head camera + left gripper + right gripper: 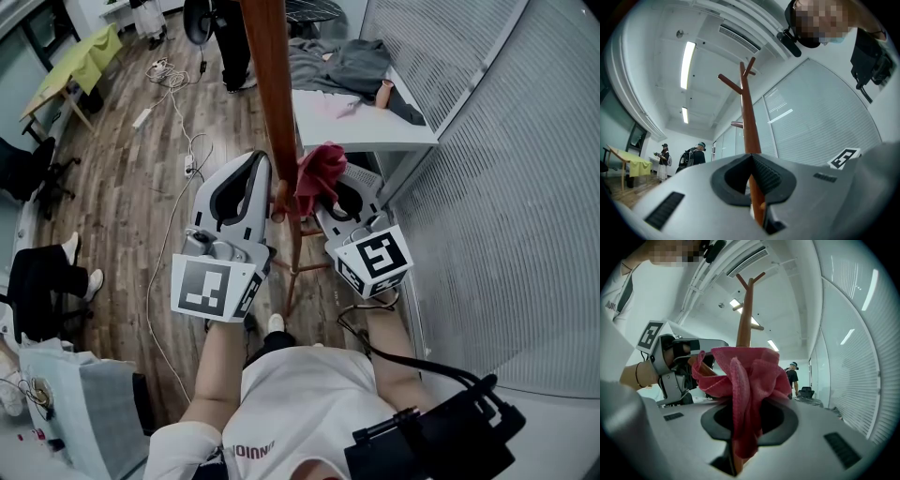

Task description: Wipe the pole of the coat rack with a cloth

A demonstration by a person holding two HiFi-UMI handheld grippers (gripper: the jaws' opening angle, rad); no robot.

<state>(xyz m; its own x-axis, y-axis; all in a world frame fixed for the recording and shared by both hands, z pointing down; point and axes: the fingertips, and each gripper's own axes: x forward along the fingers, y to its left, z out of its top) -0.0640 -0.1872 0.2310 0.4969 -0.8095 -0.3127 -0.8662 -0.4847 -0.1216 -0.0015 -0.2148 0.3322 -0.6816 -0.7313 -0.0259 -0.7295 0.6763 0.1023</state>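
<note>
The person's white shirt [300, 394] fills the bottom of the head view, and both forearms reach forward from it to the two grippers at the coat rack. The left gripper [273, 201] has its jaws clenched on the brown wooden pole [273, 84]; in the left gripper view the pole [748, 126] runs up from between the closed dark pads of that gripper [753, 164] and ends in forked pegs under the ceiling. The right gripper [328, 194] sits just right of the pole at about the same height, its jaws grasping a bunched red cloth [319, 172]. In the right gripper view the cloth [747, 376] bulges out above the jaws of that gripper [743, 420], and the pole [745, 319] rises directly behind it. From the head view the cloth lies against the right side of the pole, level with the left gripper's jaws. Behind the rack a white desk [394, 136] carries a grey garment [352, 64], white blinds [506, 187] line the right side, and cables [173, 103] trail over the wooden floor [122, 206].
</note>
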